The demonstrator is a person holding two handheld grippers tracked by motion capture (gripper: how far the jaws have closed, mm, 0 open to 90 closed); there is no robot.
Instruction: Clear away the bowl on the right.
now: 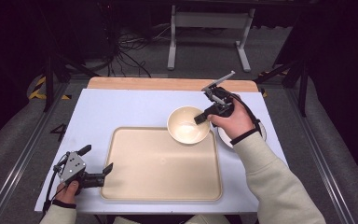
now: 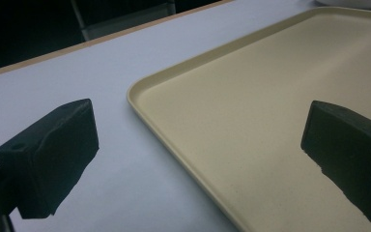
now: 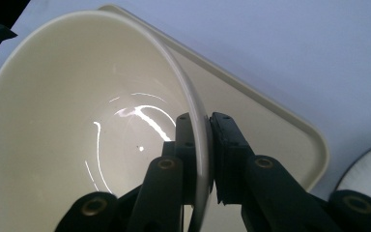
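A cream bowl hangs over the far right corner of the beige tray. My right gripper is shut on the bowl's right rim, one jaw inside and one outside. In the right gripper view the bowl is empty and its thin rim is pinched between the two black pads, with the tray behind it. My left gripper rests at the tray's near left corner, open and empty. In the left gripper view its jaws stand wide apart across the tray's rounded edge.
A white plate lies on the table right of the tray, partly hidden under the right hand; its edge shows in the right gripper view. The pale blue table top ends in a wooden strip at the back.
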